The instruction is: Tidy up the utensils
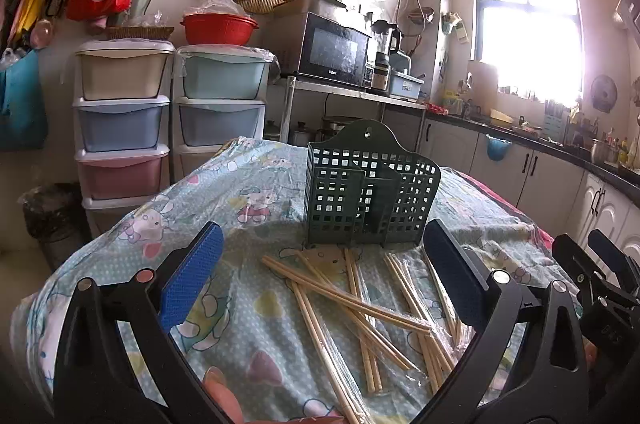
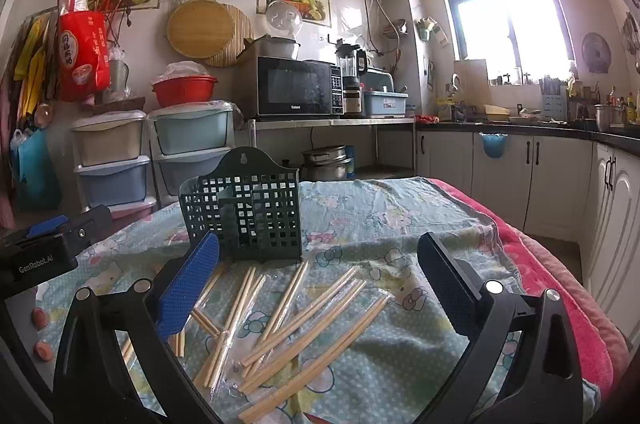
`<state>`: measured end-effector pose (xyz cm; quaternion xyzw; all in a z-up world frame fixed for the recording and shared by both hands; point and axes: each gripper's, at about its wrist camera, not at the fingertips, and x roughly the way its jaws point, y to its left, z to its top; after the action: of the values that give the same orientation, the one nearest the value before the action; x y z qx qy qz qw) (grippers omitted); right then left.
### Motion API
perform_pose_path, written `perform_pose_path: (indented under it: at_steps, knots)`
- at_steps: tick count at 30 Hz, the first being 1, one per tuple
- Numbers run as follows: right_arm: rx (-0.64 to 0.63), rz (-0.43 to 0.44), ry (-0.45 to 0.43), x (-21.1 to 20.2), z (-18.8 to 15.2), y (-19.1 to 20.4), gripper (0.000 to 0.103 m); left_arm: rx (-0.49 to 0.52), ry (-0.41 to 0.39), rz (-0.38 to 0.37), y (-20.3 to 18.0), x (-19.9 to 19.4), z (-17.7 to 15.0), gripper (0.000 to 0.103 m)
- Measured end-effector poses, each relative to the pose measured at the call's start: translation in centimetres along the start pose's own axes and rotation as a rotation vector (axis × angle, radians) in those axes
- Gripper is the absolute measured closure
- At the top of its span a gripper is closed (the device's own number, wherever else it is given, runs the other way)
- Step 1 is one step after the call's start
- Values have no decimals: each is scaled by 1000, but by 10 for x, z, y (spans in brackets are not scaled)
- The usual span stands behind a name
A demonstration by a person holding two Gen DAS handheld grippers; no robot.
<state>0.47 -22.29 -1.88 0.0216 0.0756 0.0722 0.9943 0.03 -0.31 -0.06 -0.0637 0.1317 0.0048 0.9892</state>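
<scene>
Now | left gripper (image 1: 324, 280) spread | right gripper (image 2: 320, 284) spread | microwave (image 2: 298, 87) "Galanz"

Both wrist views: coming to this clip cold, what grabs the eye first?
A dark green lattice utensil holder stands upright mid-table on a cartoon-print cloth. In front of it lies a loose scatter of wooden chopsticks, several pairs apparently in clear sleeves, some crossing one another. Framing it all, the left gripper and right gripper hover wide open with blue pads, holding nothing.
</scene>
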Motion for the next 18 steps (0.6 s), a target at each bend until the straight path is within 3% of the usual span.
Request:
perform_pose_path:
  at_steps: [18]
  knots:
    - [2,3,-1,0,-1,0,6,-1,1,-1,0,0,0,10]
